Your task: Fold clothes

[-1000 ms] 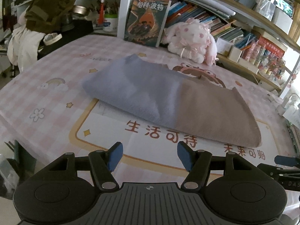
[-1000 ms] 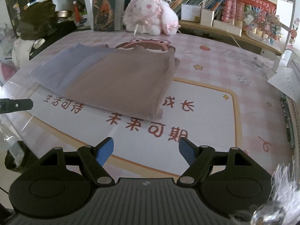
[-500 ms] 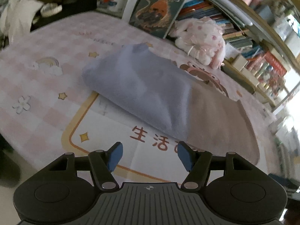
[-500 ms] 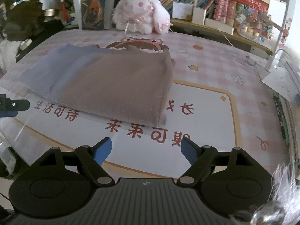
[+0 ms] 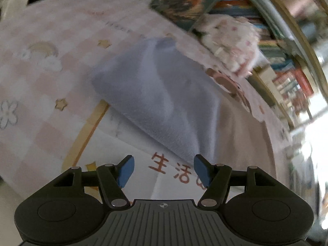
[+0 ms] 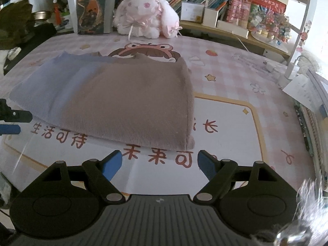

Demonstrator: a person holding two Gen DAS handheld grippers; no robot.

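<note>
We are seeing folded fleece garment (image 6: 114,100) lying flat mid-tabletop (image 6: 235,127), at 12 o'clock. Left claw (image 5: 164,169), right claw (image 6: 160,163) both hovering apart, empty. Judging it soft, light, floppy; pinching near corners, lavender end left, taupe end right.

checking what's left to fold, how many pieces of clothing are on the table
1. A single folded cloth, blue-grey at one end and brown at the other, lies flat on the table mat, in front of both open claws. Another layer could be hidden inside the fold.
</note>
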